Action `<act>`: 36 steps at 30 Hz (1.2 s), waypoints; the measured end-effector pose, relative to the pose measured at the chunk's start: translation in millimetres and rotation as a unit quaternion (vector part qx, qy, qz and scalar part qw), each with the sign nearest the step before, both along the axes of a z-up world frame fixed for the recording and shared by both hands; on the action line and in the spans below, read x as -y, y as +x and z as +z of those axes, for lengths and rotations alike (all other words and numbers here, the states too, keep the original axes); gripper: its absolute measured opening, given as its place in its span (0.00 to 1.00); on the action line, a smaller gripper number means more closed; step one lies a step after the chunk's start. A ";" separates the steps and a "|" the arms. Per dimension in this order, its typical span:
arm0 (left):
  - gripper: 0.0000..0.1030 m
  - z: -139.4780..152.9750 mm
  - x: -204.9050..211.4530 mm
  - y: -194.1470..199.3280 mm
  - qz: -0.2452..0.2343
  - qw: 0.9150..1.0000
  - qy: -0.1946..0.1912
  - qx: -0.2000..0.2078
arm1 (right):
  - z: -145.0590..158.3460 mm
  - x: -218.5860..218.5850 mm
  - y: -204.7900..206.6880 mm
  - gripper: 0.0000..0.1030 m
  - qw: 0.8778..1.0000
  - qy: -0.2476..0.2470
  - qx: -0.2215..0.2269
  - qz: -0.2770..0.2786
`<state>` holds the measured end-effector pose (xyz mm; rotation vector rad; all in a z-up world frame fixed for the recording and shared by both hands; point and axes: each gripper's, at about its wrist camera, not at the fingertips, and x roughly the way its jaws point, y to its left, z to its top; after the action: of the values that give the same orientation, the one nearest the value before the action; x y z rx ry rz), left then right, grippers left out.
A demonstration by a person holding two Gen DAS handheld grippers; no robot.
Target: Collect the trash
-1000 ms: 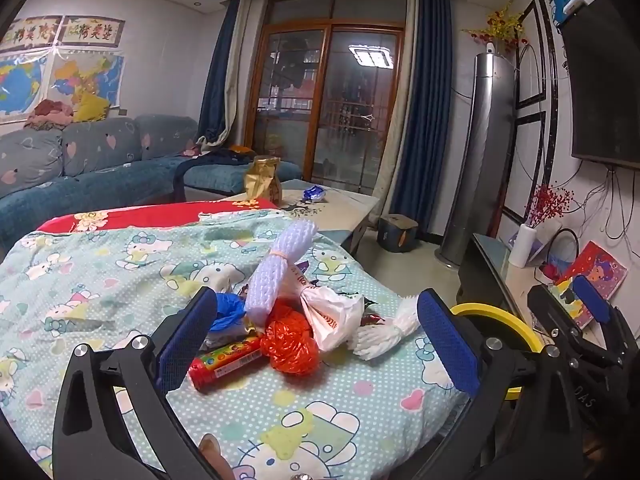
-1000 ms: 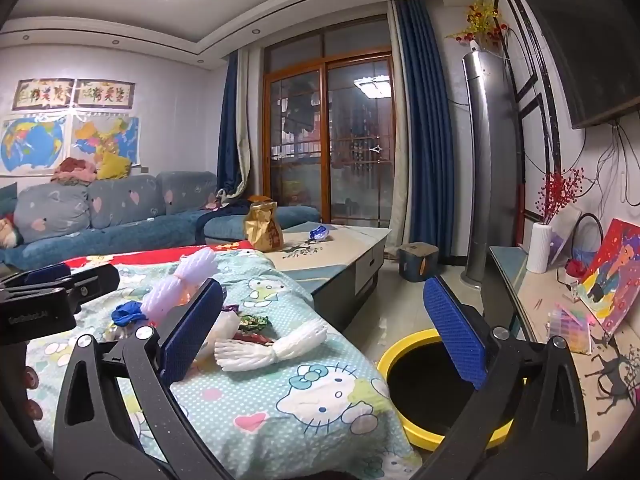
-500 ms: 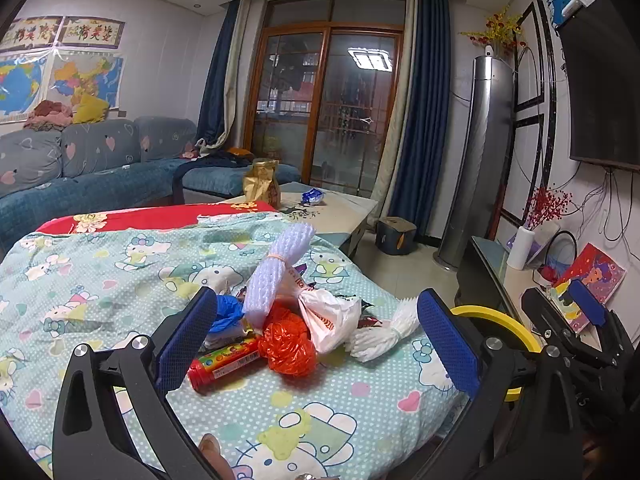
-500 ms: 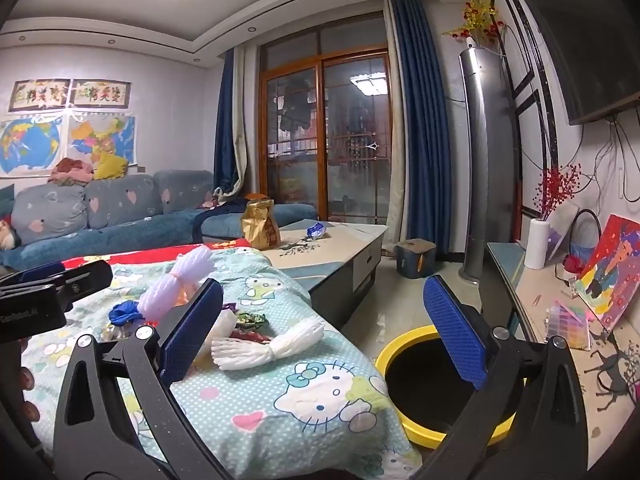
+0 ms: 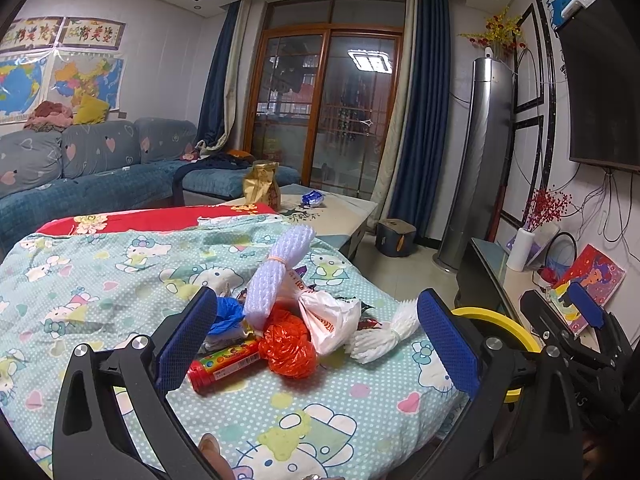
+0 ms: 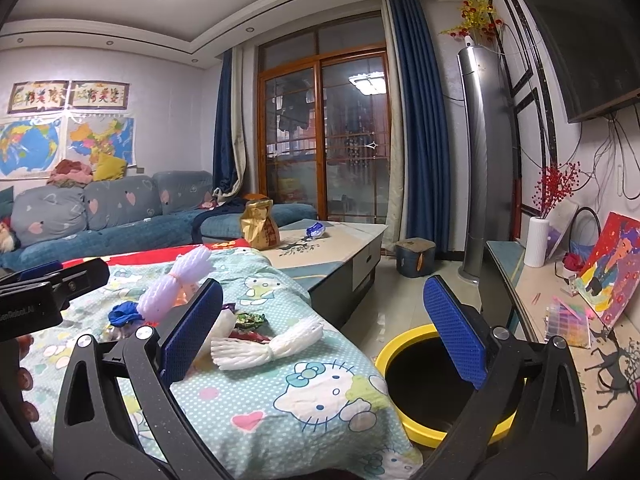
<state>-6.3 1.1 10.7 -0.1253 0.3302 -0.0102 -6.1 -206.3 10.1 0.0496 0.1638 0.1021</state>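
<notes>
A heap of trash lies on the patterned cloth (image 5: 100, 280): a lilac foam net (image 5: 276, 276), a white plastic bag (image 5: 332, 316), an orange bag (image 5: 288, 344), a red candy tube (image 5: 228, 364), a blue wad (image 5: 228, 314) and a white foam net (image 5: 384, 332). My left gripper (image 5: 316, 348) stands open just short of the heap, holding nothing. My right gripper (image 6: 324, 340) is open too, above the cloth's right edge, with the white foam net (image 6: 268, 344) between its blue pads. A yellow-rimmed bin (image 6: 432, 384) stands on the floor to the right.
A low coffee table (image 6: 340, 244) with a gold bag (image 6: 260, 224) and a blue wrapper (image 6: 316, 230) stands behind the cloth. A sofa (image 5: 80, 184) runs along the left wall. A TV cabinet (image 6: 560, 320) with a vase and a painting lines the right side.
Both grippers have drifted only slightly; the right one has risen a little. The trash has not moved and both stay open.
</notes>
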 end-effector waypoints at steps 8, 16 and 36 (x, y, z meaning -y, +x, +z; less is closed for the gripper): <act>0.94 0.1 -0.1 -0.5 0.000 1.000 0.000 0.000 | -1.3 -1.8 2.7 0.90 1.000 0.002 -0.007 0.007; 0.94 0.4 -0.2 0.0 0.001 1.000 0.000 0.000 | -3.3 -3.9 2.6 0.90 1.000 0.002 -0.008 0.007; 0.94 -6.6 10.3 28.3 -0.021 1.000 -0.009 -0.020 | -2.8 9.9 16.3 0.90 1.000 0.005 -0.024 -0.010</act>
<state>22.0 -9.1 4.1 -0.1367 0.3718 -0.0527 10.2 -216.2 7.4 0.0641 0.2106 0.0822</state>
